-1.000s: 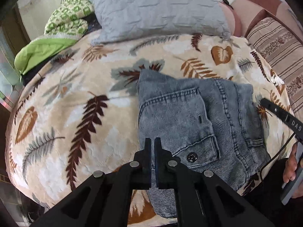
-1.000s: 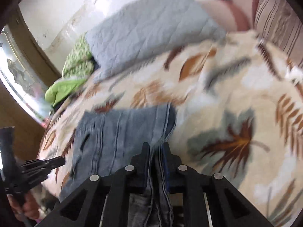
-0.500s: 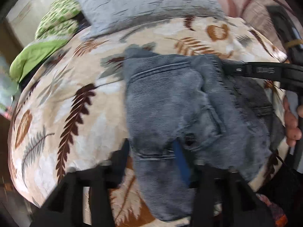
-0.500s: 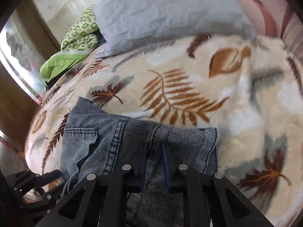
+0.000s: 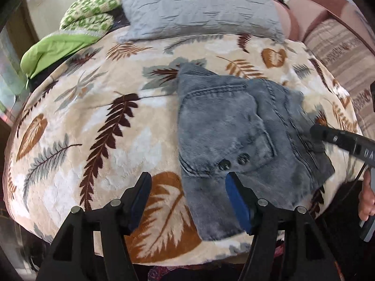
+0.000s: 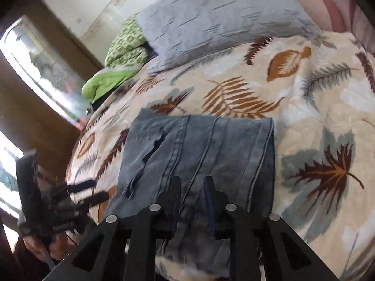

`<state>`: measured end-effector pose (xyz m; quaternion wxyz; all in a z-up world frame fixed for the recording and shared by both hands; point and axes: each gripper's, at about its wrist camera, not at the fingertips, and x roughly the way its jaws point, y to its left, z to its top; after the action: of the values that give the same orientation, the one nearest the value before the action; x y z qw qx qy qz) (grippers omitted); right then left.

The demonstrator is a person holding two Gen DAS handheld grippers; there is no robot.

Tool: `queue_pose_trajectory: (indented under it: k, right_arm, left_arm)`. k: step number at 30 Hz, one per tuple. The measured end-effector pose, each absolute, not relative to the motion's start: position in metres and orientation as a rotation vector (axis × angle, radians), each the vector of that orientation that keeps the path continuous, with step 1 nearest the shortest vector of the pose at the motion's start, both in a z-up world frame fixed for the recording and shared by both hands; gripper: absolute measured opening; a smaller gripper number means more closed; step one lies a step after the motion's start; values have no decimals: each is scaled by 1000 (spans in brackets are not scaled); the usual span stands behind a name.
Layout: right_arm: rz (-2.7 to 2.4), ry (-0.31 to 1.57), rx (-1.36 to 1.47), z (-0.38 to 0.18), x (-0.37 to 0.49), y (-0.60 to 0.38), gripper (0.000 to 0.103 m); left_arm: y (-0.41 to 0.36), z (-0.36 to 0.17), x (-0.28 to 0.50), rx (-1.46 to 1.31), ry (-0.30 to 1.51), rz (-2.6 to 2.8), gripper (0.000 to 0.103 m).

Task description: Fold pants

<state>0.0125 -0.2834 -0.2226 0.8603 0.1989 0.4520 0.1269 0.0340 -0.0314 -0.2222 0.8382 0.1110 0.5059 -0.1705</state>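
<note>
The folded faded blue-grey denim pants have two dark round buttons. Under them lies a fluffy cream blanket with brown, orange and grey leaves. Beyond the black left gripper with blue pads sits a plain grey pillow. Beside it is a green-and-white patterned cloth and a bright green cloth.

My left gripper is opening, pads wide apart over the near edge of the folded pants, gripping nothing. The grey denim lies flat on the leaf-print blanket, pocket and two buttons facing up. The right gripper pokes in from the right, touching the pants' far edge. Grey pillow beyond.
</note>
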Motion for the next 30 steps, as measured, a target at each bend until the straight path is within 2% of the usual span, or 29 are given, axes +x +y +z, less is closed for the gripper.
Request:
queue_pose_trajectory:
  k: [6, 13, 24, 30]
  right_arm:
    - [258, 1076, 322, -253, -8, -255, 25]
    - [297, 1037, 369, -267, -10, -265, 26]
    - [322, 1028, 413, -271, -10, -271, 26]
    - [346, 1034, 487, -274, -7, -281, 26]
  left_arm:
    - [-45, -254, 25, 310, 1122, -379, 68]
    - [-46, -260, 18, 340, 1058, -377, 72]
    - [-41, -266, 25, 338, 1047, -273, 100]
    - [-44, -265, 23, 356, 1040, -216, 103]
